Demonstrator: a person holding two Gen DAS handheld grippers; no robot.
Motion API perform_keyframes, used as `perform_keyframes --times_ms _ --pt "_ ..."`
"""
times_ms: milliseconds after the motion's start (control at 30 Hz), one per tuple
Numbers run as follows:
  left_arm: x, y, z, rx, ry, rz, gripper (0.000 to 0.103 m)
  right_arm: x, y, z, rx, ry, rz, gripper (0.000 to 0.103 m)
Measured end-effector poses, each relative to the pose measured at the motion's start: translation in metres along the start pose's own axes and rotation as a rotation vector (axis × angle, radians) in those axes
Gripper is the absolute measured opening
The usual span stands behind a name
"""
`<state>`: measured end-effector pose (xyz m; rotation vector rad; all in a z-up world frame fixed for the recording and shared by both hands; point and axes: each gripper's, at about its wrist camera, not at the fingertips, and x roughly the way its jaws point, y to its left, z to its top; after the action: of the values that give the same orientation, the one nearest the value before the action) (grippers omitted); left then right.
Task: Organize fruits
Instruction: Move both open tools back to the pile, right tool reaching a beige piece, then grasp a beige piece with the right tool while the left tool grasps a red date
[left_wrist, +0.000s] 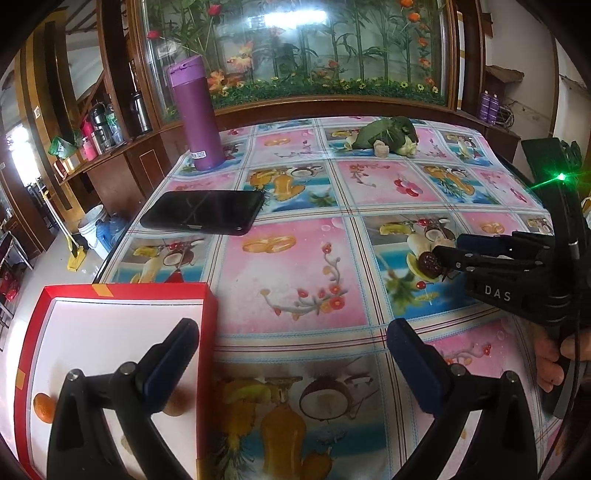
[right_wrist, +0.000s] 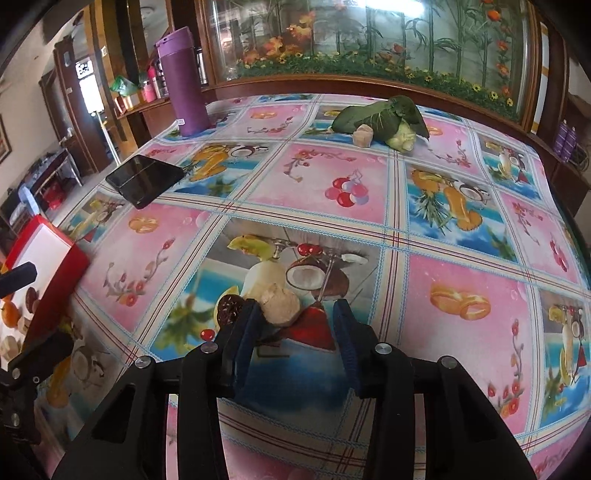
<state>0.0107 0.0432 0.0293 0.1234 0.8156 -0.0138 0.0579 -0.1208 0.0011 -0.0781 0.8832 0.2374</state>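
Observation:
A red box (left_wrist: 207, 332) with a white floor sits at the table's near left corner. It holds an orange (left_wrist: 43, 408) and a brownish fruit (left_wrist: 178, 404). My left gripper (left_wrist: 291, 343) is open and empty, with one finger over the box and the other over the tablecloth. In the right wrist view, a tan lump (right_wrist: 281, 304) lies on the cloth just past my right gripper (right_wrist: 295, 325), against the left finger's tip. The right finger stands apart from it. A dark round fruit (right_wrist: 229, 309) lies just outside the left finger. The left wrist view shows the right gripper (left_wrist: 447, 246) beside that dark fruit (left_wrist: 430, 264).
A purple flask (left_wrist: 199, 114) stands at the far left and a black phone (left_wrist: 203, 216) lies flat near it. Leafy greens (right_wrist: 380, 114) with a tan piece (right_wrist: 364, 134) lie at the far side. A fruit-print cloth (right_wrist: 461, 295) covers the table, with a cabinet behind.

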Motion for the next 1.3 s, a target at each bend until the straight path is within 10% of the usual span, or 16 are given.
perform_keyframes --times_ms 100,633,933,1100,1300 --pt "0.003 -0.004 0.003 0.008 0.005 -0.003 0.103 0.002 0.002 0.002 -0.019 0.0 -0.019 0.023" --pt "0.032 -0.065 0.026 0.044 0.018 -0.052 0.102 -0.027 -0.083 0.01 0.219 -0.074 0.001 0.023" --pt "0.056 -0.085 0.034 -0.034 0.073 -0.121 0.067 -0.027 -0.085 0.012 0.249 -0.07 0.036 0.023" --pt "0.061 -0.084 0.032 -0.037 0.065 -0.143 0.026 -0.026 -0.082 0.011 0.249 -0.064 0.043 0.023" --pt "0.06 -0.08 0.032 -0.025 0.061 -0.17 0.024 -0.026 -0.08 0.01 0.246 -0.063 0.049 0.023"
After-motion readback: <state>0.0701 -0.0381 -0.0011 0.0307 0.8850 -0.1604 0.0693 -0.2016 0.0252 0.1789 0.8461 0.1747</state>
